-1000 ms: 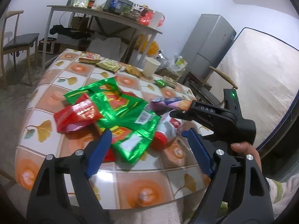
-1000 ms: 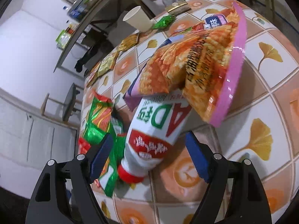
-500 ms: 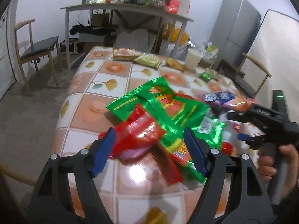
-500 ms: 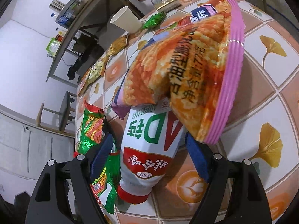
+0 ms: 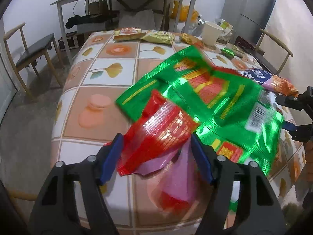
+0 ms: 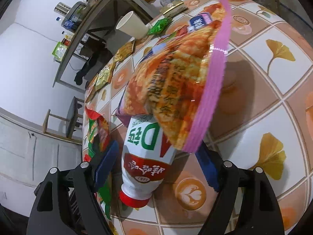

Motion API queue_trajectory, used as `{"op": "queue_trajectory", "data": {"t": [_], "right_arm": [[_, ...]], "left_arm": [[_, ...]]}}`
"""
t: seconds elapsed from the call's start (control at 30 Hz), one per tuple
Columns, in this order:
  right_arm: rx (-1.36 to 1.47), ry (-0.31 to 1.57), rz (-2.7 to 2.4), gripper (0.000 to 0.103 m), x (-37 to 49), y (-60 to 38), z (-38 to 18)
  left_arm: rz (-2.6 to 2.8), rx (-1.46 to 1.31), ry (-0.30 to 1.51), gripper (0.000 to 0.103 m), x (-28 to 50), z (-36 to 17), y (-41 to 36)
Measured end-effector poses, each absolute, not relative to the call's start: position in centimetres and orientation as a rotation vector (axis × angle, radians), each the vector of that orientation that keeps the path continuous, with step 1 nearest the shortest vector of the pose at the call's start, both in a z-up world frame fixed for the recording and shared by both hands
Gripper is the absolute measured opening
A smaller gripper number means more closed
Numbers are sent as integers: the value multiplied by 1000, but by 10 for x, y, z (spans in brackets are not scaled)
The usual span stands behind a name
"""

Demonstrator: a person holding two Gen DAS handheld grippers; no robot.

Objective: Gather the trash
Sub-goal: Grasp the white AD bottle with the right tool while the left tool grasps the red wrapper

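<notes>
The left gripper (image 5: 157,152) straddles the red wrapper (image 5: 160,131) at the table's (image 5: 109,51) near edge; its jaws, just closing, are not yet clamped. The right gripper (image 6: 156,165), jaws spread, flanks the white bottle (image 6: 145,160) lying under the orange snack bag (image 6: 176,92).

Red wrapper (image 5: 162,131), green bag (image 5: 215,101), orange-and-white leaf-patterned tablecloth (image 5: 109,72).

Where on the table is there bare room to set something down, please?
Free: the table tiles left of the green bag, up to the far snack packets. Crowded: the near right, where red wrapper, green bag and bottle pile up.
</notes>
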State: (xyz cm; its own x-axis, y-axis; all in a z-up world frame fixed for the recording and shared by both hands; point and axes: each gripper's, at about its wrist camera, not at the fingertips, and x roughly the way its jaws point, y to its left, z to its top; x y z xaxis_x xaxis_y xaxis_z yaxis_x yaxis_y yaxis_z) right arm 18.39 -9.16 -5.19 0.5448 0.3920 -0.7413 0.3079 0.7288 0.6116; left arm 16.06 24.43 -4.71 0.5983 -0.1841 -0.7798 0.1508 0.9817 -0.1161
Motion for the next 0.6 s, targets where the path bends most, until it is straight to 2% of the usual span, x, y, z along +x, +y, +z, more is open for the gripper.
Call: {"op": "queue_trajectory", "data": {"t": [0.13,0.47,0.6], "right_arm": [[790,1033,68,77,190,-85,-53],[789,1063,65,77,204,-77,-61],[792,1066,63,67,205,-78,-64]], "left_arm": [[-189,-40,911,56,159,-47,245],[-186,-74,901,31,154,-40,250],[-191,-91,892,24,151,-35,252]]}}
